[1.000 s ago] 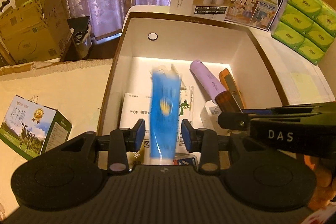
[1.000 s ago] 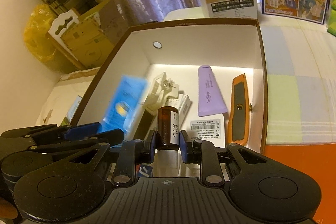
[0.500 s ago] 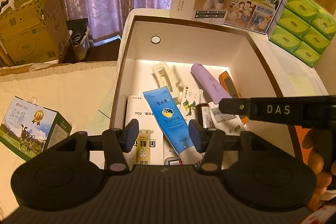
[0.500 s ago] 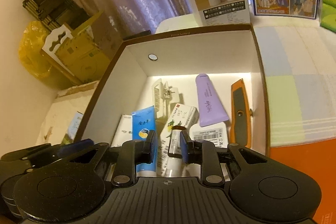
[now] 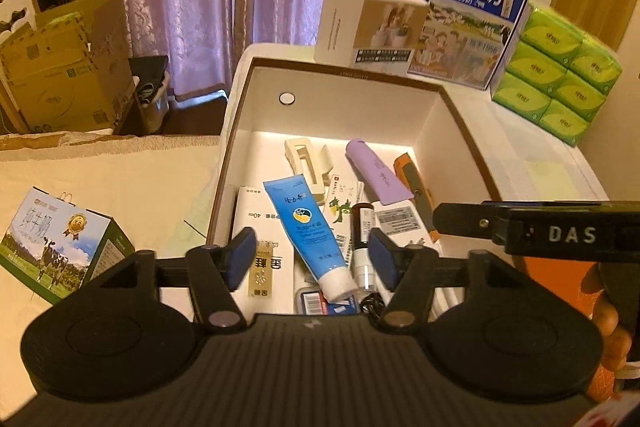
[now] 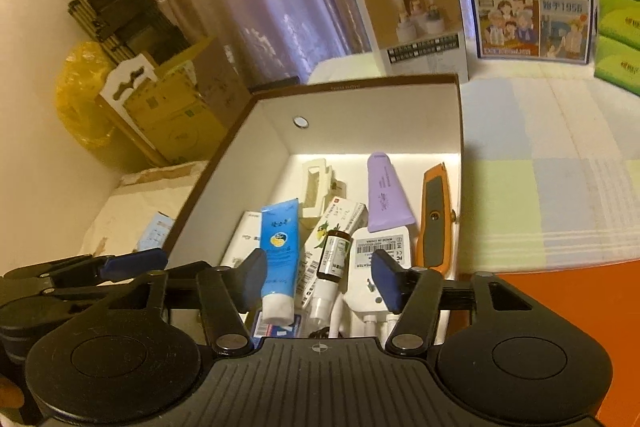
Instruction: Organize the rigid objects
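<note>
Since a second ago: blue tube (image 5: 310,233) and brown bottle (image 5: 362,241) have left the claws and now lie in the box (image 5: 452,131). Left gripper (image 5: 312,255) and right gripper (image 6: 320,279) are both opening, empty, above the near end of the box. Tube lies just left of bottle, long axes running away from the claws, caps nearest. Left claw is nearer the tube, right nearer the bottle. Tube: soft glossy plastic, flat crimped tail. Bottle: hard, round, labelled. Box: stiff white card, brown rim.
</note>
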A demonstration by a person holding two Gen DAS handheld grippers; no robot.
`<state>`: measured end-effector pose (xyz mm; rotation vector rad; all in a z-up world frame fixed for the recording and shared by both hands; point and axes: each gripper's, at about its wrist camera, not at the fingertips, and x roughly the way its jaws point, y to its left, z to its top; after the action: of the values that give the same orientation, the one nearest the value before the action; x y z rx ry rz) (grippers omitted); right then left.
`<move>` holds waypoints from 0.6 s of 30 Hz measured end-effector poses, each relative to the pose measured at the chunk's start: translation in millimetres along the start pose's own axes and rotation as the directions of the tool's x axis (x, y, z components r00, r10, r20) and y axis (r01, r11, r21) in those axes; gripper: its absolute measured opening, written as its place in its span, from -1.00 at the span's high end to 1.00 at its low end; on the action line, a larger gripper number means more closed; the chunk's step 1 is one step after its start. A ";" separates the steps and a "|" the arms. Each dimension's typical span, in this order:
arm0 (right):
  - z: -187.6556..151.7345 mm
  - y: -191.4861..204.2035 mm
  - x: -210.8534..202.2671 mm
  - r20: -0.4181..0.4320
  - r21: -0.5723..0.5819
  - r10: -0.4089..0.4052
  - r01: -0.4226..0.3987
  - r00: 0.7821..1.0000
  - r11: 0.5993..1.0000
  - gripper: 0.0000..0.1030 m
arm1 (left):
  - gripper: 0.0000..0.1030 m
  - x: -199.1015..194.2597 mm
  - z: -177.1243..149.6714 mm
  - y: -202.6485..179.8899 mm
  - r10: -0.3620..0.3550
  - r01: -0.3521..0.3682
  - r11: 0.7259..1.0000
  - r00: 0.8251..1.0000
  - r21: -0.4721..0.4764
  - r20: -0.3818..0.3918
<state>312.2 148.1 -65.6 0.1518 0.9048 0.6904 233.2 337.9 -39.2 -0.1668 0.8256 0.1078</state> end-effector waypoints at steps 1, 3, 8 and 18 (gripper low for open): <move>-2.1 -0.3 -7.1 0.011 -0.008 0.008 -0.008 1.000 1.000 -0.15 | -0.30 -5.4 -2.1 -2.5 0.004 -0.004 1.000 1.000 -0.003 0.011; -6.8 -1.5 -18.8 0.025 -0.016 0.018 -0.017 1.000 1.000 -0.22 | -0.32 -15.1 -5.7 -9.3 0.007 -0.007 1.000 1.000 -0.002 0.028; -19.5 -10.2 -51.4 0.045 -0.035 0.021 -0.020 0.999 0.999 -0.33 | -0.43 -41.7 -19.0 -30.0 0.008 -0.007 1.000 0.998 -0.006 0.068; -59.3 -50.0 -122.5 0.052 -0.056 -0.006 0.009 0.999 0.998 -0.43 | -0.49 -87.1 -57.2 -100.8 -0.007 0.003 0.999 0.995 0.037 0.104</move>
<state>239.7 25.1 -40.3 0.1152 0.8350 0.7014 149.4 225.5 -2.4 -0.1276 0.7224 0.0958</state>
